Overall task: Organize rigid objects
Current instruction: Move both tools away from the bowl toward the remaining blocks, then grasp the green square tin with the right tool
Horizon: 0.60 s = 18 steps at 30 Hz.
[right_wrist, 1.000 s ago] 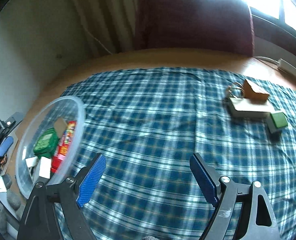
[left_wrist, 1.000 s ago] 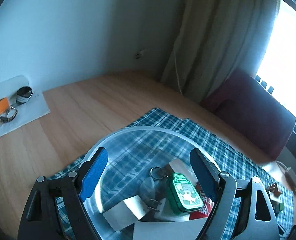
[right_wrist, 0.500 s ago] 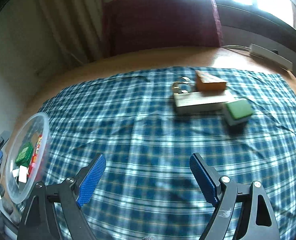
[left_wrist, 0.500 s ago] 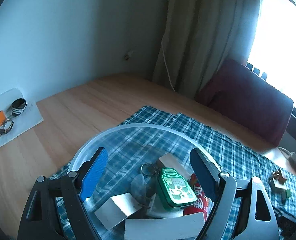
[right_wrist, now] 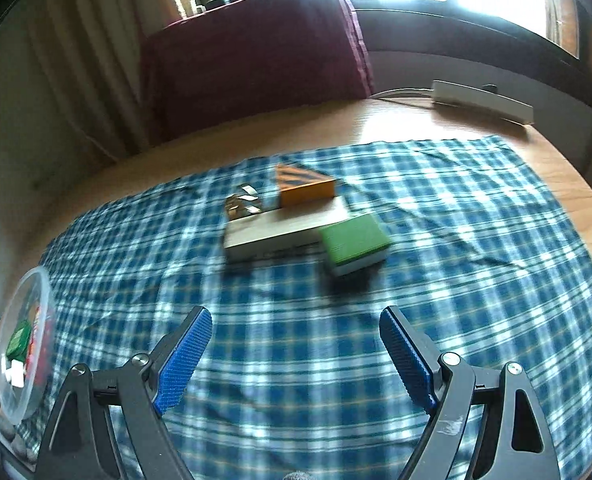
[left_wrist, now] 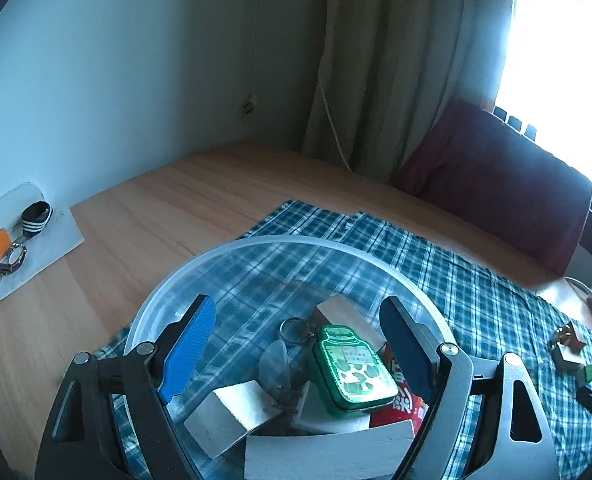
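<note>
In the left wrist view my left gripper (left_wrist: 296,344) is open above a clear plastic bowl (left_wrist: 231,252). The bowl holds a green tin (left_wrist: 352,368), a key ring (left_wrist: 293,328), white blocks (left_wrist: 235,412) and a red packet (left_wrist: 404,404). In the right wrist view my right gripper (right_wrist: 296,352) is open and empty over the blue plaid cloth (right_wrist: 476,240). Ahead of it lie a long pale block (right_wrist: 271,232), a green-topped block (right_wrist: 354,240), an orange wedge (right_wrist: 304,186) and a metal key ring (right_wrist: 243,202). The bowl (right_wrist: 27,340) shows at the far left.
A white mat with a watch, an orange tag and a striped band (left_wrist: 15,240) lies on the wooden table (left_wrist: 175,208) at the left. A dark red chair (right_wrist: 255,52) stands behind the table. A white power strip (right_wrist: 484,100) rests near the window.
My right gripper has swung right and closer to the blocks, which now sit centred ahead; the bowl has slid to the view's left edge. My left gripper has drawn back slightly over the bowl.
</note>
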Available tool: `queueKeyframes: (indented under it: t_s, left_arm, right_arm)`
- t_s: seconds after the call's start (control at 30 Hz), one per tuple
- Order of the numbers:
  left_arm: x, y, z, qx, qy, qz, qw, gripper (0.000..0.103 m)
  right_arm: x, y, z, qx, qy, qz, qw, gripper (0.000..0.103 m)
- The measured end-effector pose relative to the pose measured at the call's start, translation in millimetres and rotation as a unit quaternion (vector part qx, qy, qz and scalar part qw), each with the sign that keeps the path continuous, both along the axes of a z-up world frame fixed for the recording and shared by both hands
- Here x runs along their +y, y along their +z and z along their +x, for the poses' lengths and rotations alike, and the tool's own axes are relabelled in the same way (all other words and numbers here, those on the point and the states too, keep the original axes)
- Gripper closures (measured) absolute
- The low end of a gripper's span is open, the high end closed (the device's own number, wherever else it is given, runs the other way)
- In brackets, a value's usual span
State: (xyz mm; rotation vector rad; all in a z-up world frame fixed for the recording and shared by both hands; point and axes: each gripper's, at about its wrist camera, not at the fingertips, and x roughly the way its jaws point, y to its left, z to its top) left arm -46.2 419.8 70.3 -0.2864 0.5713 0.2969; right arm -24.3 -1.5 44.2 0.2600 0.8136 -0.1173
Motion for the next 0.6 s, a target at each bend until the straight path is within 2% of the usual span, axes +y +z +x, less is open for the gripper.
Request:
queueKeyframes:
  t_s: [0.23,0.33,0.6]
  left_arm:
    - [-4,-2,1,0.005,-0.001,0.008,1.0000,0.018]
    - [-6,-3,3,0.008,-0.004,0.013,0.9999,0.018]
    - [-9,-7,5,0.016,-0.007,0.019,0.9997,0.018]
  right_arm:
    - [-26,-1,6,0.004,-0.016,-0.019,1.000,0.015]
    - [-33,-4,14,0.009,-0.019,-0.033,0.999,0.020]
    - [-51,-10,43,0.020,-0.020,-0.067,0.997,0.023]
